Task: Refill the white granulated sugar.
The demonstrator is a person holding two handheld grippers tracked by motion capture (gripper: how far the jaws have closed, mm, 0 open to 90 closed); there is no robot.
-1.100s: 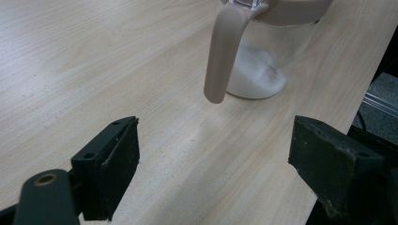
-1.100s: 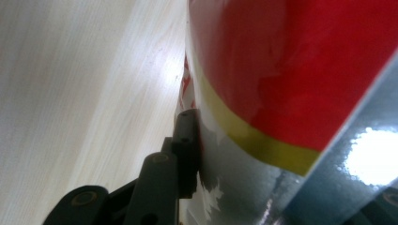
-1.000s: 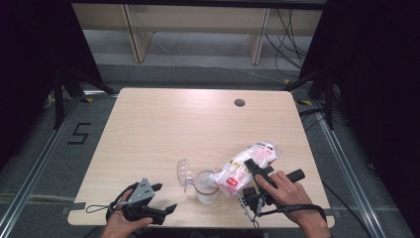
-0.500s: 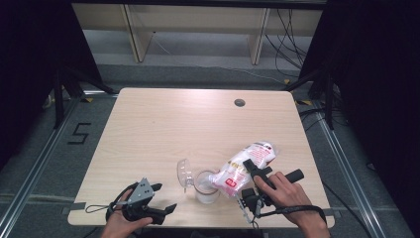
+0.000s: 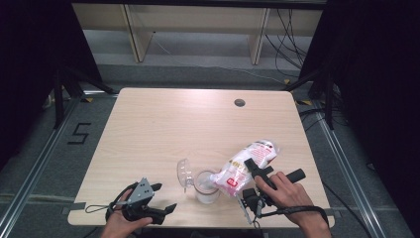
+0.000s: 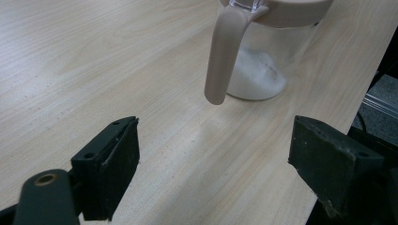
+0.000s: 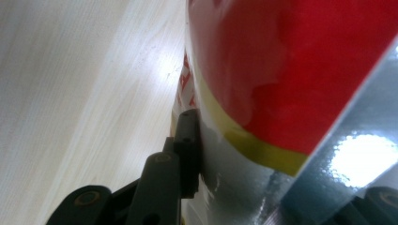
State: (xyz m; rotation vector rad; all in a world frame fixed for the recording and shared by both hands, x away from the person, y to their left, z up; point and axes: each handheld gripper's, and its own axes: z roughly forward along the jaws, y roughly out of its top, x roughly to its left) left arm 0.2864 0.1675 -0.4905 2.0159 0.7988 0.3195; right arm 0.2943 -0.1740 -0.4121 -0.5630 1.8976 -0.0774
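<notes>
Left claw [image 5: 166, 208]: resting low at the near edge of the pale wooden table [image 5: 163, 129], jaws standing wide apart and released, gripping nothing; the hand behind it is lying flat and idle.
Right claw [image 5: 249, 166]: clenching the white plastic bag with red and yellow print [image 5: 247, 161], pads pressing its sides; the hand is tilting the bag so its mouth is pointing down toward the jar.
Clear glass jar with beige rim [image 5: 205, 186]: standing upright just left of the right claw, under the bag's lower end; in the left gripper view it is sitting ahead of the open jaws [image 6: 263, 51].
White powder [image 6: 256, 75]: lying only as a shallow layer at the jar's bottom.
Clear domed lid [image 5: 184, 173]: lying just beyond the left claw, beside the jar.
Progress: pouring is looking under way but early; the jar is mostly unfilled, the lid not yet back on.
</notes>
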